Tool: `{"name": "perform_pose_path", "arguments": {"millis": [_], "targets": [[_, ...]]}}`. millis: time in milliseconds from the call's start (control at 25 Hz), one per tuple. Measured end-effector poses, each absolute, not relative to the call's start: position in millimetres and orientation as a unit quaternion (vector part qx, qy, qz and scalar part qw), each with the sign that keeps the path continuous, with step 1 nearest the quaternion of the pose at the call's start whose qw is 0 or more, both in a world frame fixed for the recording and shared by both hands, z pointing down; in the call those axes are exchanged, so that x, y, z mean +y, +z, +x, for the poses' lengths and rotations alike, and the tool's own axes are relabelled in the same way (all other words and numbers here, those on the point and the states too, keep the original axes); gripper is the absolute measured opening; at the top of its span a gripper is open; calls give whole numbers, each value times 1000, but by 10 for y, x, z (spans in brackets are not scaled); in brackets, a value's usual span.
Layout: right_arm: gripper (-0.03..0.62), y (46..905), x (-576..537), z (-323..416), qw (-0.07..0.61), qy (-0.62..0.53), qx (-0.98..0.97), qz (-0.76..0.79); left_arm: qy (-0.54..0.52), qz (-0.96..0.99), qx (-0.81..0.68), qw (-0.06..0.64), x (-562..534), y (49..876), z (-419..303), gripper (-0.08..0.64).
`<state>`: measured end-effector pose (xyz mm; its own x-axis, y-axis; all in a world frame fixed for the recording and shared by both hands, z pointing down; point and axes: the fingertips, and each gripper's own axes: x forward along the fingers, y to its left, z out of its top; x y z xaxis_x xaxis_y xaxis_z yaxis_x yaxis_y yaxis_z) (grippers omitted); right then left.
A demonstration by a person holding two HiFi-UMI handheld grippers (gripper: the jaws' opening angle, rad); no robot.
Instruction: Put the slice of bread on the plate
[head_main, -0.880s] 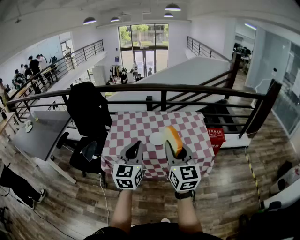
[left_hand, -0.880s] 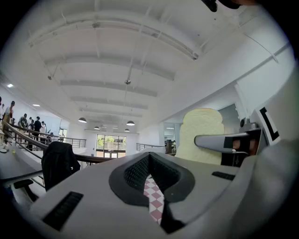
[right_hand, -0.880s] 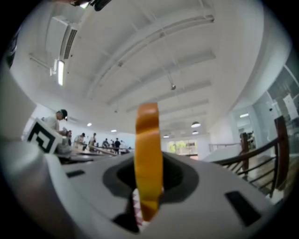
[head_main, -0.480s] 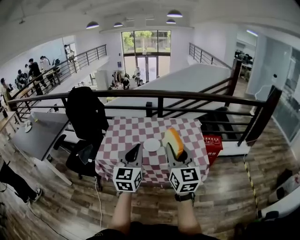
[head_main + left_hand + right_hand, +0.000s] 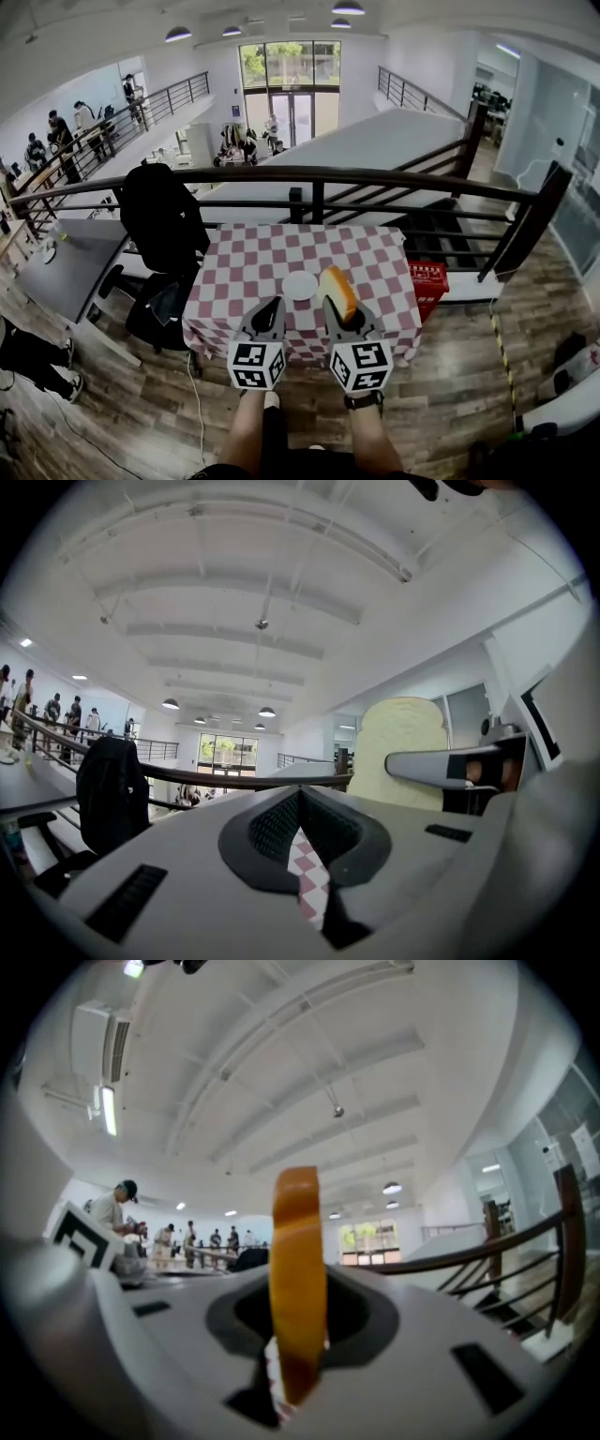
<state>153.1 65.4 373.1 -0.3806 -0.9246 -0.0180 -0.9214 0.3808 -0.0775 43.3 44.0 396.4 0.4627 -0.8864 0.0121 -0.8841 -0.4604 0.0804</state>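
Observation:
A slice of bread (image 5: 335,287) with an orange-brown crust stands on edge, clamped in my right gripper (image 5: 339,307). It hovers over the red-and-white checkered table (image 5: 242,272). Seen edge-on in the right gripper view, the bread (image 5: 298,1269) fills the gap between the jaws. A small white plate (image 5: 300,285) lies just left of the bread on the cloth. My left gripper (image 5: 268,317) is held beside the right one, near the table's front edge, with its jaws together and nothing in them. In the left gripper view the bread (image 5: 401,750) shows pale at the right.
A black railing (image 5: 319,178) runs behind the table. A chair with a black jacket (image 5: 161,220) stands at the left, next to a grey desk (image 5: 66,272). A red crate (image 5: 429,277) sits right of the table. Wooden floor surrounds it all.
The head view has shifted a little: table and plate sit slightly further left, and both grippers lower in the picture. The bread stays clamped upright next to the plate.

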Motion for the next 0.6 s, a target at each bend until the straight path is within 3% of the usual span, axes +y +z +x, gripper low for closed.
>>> {"name": "perform_pose_path", "arguments": {"millis": [120, 280, 600], "targets": [[95, 3869, 395, 1480, 11, -43, 830, -557, -41, 860, -503, 74, 152, 3996, 505, 18], [95, 3923, -34, 1263, 0, -57, 827, -559, -12, 865, -501, 32, -376, 3951, 342, 18], [95, 3991, -924, 859, -20, -58, 823, -565, -41, 874, -480, 58, -1343, 3980, -77, 18]]}}
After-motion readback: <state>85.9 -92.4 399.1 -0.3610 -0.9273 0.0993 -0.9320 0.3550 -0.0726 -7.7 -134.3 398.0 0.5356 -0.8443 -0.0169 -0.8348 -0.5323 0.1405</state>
